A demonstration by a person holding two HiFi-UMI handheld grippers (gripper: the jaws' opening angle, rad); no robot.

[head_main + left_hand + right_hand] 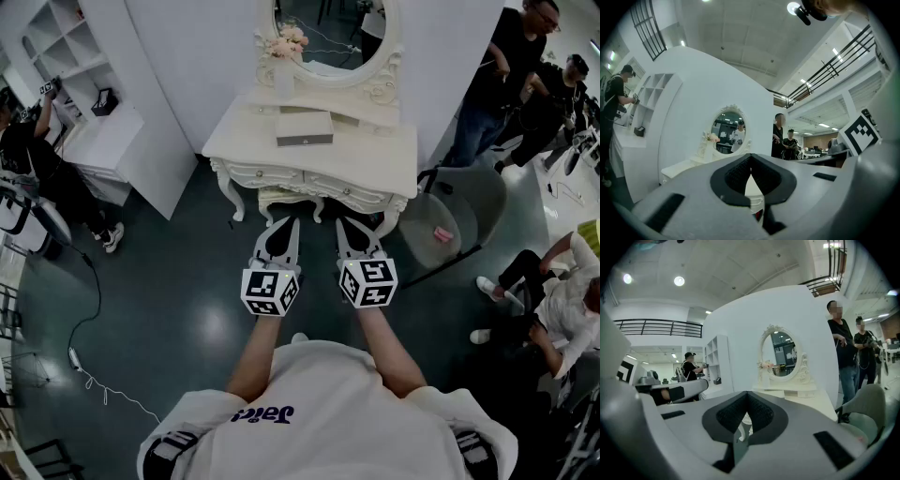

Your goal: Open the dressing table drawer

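The cream dressing table (394, 159) stands ahead against a white wall, with an oval mirror (330, 33), a flower vase (284, 80) and a grey box (304, 128) on it. Its two drawers (265, 173) (352, 191) are closed flush with the front. My left gripper (284, 225) and right gripper (349, 227) hover side by side short of the table front, touching nothing. Both are shut and hold nothing: the left gripper (751, 157) and the right gripper (747, 394) each show pads meeting. The dressing table (689, 166) (799, 392) lies beyond the jaws.
A stool (281, 199) is tucked under the table. A grey chair (455, 220) stands to the right, with several people (497, 84) behind and beside it. A white shelf unit (103, 122) and another person (37, 169) are on the left. A cable (89, 375) trails on the floor.
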